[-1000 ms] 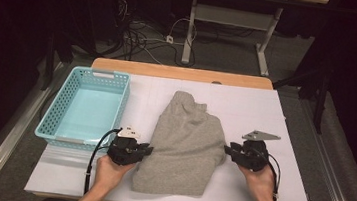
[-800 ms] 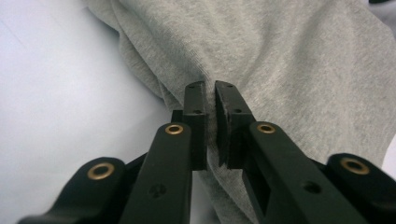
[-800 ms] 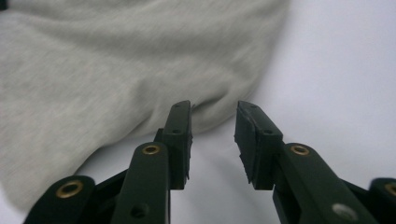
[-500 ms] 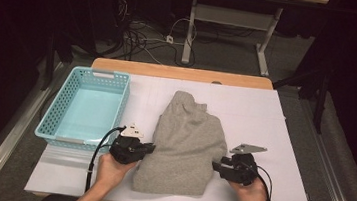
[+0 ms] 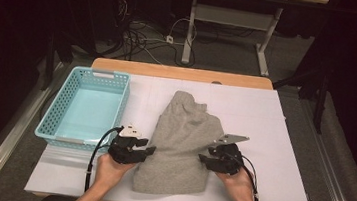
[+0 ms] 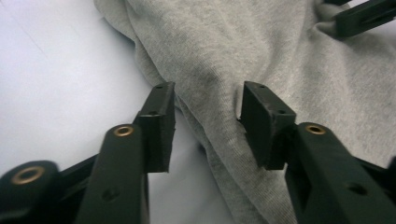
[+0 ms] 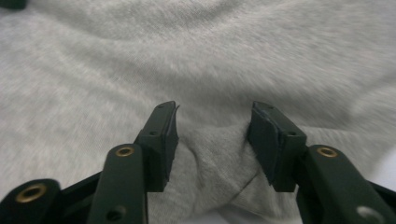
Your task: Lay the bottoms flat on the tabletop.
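Note:
A grey sweatshirt-like garment (image 5: 182, 141) lies folded lengthwise in the middle of the white table (image 5: 274, 130). My left gripper (image 5: 150, 151) rests at its left edge near the front. Its jaws have just been opening and stand apart (image 6: 208, 109), with a fold of the cloth's edge between them and the left jaw over bare table. My right gripper (image 5: 204, 159) sits at the garment's right edge. Its jaws have also just been opening and stand apart (image 7: 212, 128) around a raised ridge of grey cloth.
A light blue plastic basket (image 5: 54, 112) stands at the table's left, just behind my left hand. White table surface shows to the right of the garment. A wooden strip (image 5: 179, 73) runs along the far edge. Cables and a desk frame are on the floor beyond.
My right gripper has moved left and toward the front, from the bare table onto the garment's right edge. The left hand has stayed where it was.

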`<act>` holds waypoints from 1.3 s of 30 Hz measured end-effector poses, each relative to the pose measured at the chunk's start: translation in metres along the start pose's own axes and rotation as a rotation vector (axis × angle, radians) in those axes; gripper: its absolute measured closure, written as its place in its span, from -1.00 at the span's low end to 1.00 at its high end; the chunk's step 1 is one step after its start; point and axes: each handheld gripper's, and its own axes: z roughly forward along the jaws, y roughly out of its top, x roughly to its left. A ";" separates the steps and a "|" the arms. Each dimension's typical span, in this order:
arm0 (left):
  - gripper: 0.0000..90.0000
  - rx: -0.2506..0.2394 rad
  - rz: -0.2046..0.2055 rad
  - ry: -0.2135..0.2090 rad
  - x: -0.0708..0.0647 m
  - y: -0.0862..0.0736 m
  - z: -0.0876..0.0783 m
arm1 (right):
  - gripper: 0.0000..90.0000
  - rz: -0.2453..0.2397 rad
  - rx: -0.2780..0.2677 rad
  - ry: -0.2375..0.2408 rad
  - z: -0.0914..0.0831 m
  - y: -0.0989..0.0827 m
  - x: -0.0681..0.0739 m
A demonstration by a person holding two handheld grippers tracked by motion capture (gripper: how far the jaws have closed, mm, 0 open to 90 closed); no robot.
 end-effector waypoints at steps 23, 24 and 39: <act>0.00 0.017 -0.023 0.010 0.002 0.000 0.008 | 0.22 0.003 0.004 0.030 -0.009 -0.017 0.014; 0.00 0.016 -0.026 0.011 0.002 0.000 0.008 | 0.21 -0.003 0.013 0.025 -0.005 -0.013 0.016; -0.01 0.035 -0.022 0.002 0.003 0.000 0.012 | 0.21 -0.028 0.041 0.026 0.017 0.008 0.022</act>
